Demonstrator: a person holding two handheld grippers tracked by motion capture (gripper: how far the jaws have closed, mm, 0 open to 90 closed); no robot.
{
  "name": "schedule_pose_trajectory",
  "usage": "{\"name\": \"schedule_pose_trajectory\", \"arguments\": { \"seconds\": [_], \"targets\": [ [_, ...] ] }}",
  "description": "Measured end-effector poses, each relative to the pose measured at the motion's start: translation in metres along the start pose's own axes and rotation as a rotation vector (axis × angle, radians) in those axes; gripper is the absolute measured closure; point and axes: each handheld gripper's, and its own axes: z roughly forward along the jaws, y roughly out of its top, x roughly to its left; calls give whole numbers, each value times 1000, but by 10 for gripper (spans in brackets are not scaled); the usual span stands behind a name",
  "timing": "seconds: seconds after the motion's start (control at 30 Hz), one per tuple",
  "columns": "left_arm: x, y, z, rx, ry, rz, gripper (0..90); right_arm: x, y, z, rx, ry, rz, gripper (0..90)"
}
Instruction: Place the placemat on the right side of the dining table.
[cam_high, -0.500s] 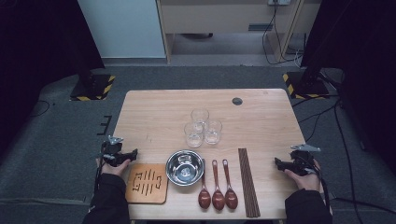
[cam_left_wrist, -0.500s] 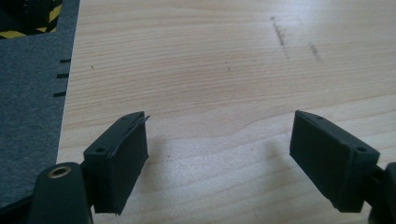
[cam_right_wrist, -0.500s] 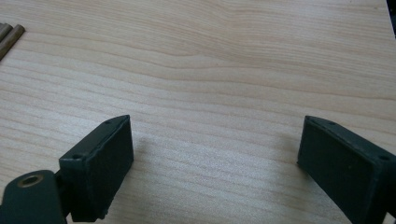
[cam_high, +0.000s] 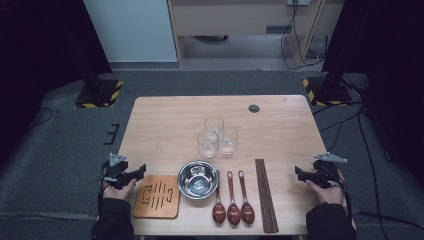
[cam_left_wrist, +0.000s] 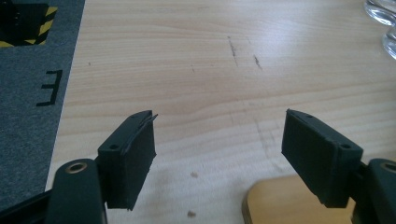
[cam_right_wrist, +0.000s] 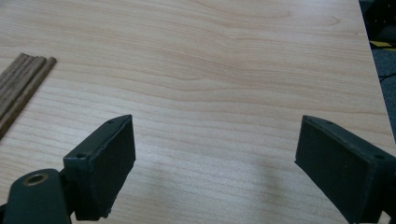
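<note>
High view. Left tongs (cam_high: 142, 170) held at the table's (cam_high: 170, 120) left edge, tips just beside the near-left corner of the wooden mat (cam_high: 156, 196) – not touching it. Right tongs (cam_high: 298, 172) held at the right edge, pointing inward, bare wood between them and the chopsticks (cam_high: 266, 195). Steel bowl (cam_high: 198, 179) directly right of the mat, three spoons (cam_high: 233, 200) between bowl and chopsticks, three glasses (cam_high: 217, 136) clustered behind the bowl.

Left gripper view. Jaws well apart, nothing between them but bare tabletop. Rounded corner of the mat (cam_left_wrist: 280, 205) low at right, close under the right-hand jaw. Rims of the glasses at the top right corner.

Right gripper view. Jaws spread wide, empty. Chopstick ends (cam_right_wrist: 21, 84) far left, outside the gap and apart from the nearer jaw.

Risks, as judged:
- Mat lying flat, little edge to bite. Shallow approach likely to push it sideways into the bowl – bowl then free to slide against the spoons.
- Chopsticks thin, round and bundled loosely. Off-centre pinch likely to scatter or roll them, or to lift some and leave the rest.
- Chopsticks near the front edge. Clumsy nudge enough to tip an end off the table.
- Glasses close together and breakable. Careless reach over the bowl liable to knock one into its neighbours.
</note>
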Motion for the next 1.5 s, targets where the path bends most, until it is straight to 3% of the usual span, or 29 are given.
{"name": "schedule_pose_trajectory", "arguments": {
  "seconds": [0.17,0.4,0.63,0.9,1.03,1.5],
  "targets": [
    [-9,-10,-14,4,-18,21,277,8,2,-3,-3,19,-19,119],
    [-15,-19,-19,35,-29,49,258,13,4,-5,-10,19,-36,116],
    [-26,-19,-14,68,-53,87,196,12,4,-6,-14,8,-34,115],
    [-35,-20,-9,87,-74,97,130,15,5,-6,-14,13,-41,113],
    [-40,-21,-6,100,-78,117,117,15,5,-6,-10,15,-40,112],
    [-43,-23,3,129,-81,124,111,16,5,-6,-8,23,-45,108]
  ]
}}
